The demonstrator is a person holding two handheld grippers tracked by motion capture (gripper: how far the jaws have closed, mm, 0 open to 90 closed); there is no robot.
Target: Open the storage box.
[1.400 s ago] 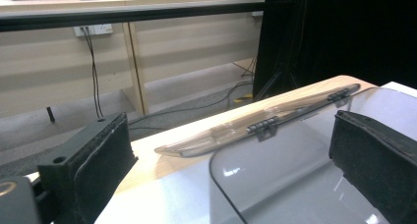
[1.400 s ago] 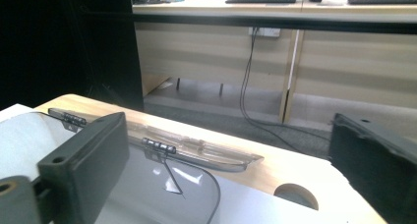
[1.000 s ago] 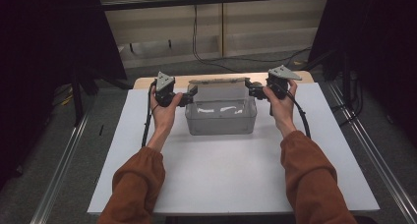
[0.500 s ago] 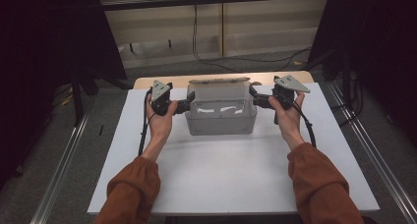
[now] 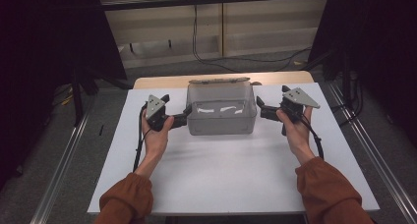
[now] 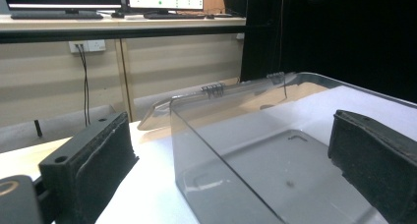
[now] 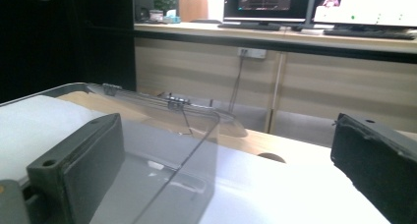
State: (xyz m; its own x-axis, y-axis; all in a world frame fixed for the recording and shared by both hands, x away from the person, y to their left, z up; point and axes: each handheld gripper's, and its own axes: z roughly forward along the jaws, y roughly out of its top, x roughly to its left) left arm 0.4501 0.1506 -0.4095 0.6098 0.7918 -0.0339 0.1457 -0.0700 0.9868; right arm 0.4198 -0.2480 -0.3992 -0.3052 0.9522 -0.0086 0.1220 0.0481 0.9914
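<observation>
Clear plastic bin (image 5: pixel 221 110) mid-table, a gripper at each end

Left gripper (image 5: pixel 186 117) and right gripper (image 5: pixel 259 107) both gape wide, each straddling a side wall; the bin's open lid (image 5: pixel 220 80) hangs off the far edge.

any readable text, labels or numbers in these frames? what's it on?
Nothing readable.
Clear plastic box: two white strips inside, too small to tell if printed.
Monitors on the desk behind: windows lit, contents too blurred to read.
Left gripper and right gripper: no markings visible.
</observation>
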